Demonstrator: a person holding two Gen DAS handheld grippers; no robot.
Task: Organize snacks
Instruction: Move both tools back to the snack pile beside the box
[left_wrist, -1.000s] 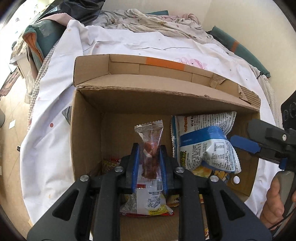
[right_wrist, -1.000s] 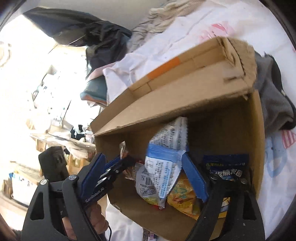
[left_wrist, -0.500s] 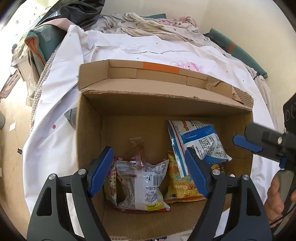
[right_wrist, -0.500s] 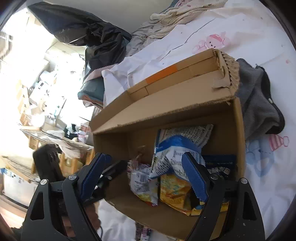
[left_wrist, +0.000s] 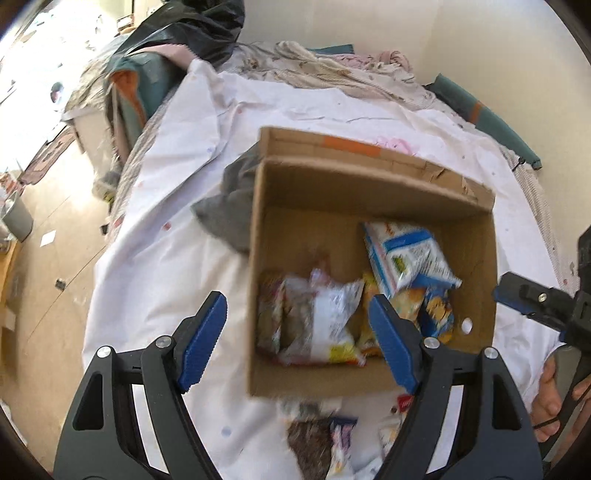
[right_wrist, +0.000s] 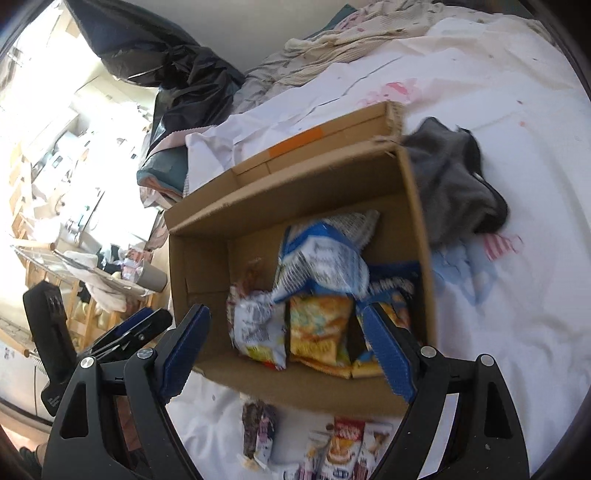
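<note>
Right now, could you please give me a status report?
Left gripper open, empty. Right gripper open, empty. Brown cardboard box holds snack packets; more packets loose outside on white sheet.

The box (left_wrist: 373, 192) is plain brown with an orange strip on its flap. Inside, a blue-and-white bag (right_wrist: 325, 258) lies over a yellow one (right_wrist: 317, 332). The bed sheet (left_wrist: 166, 266) is white with faint pink print. A grey cloth (right_wrist: 450, 192) lies beside the box. Both tongs have blue pads on black arms.

grey cloth (right_wrist: 454, 184), black bag (right_wrist: 177, 77), white sheet (left_wrist: 280, 107)

Both wrist views look down, near, sharing cardboard box (left_wrist: 373, 225).
</note>
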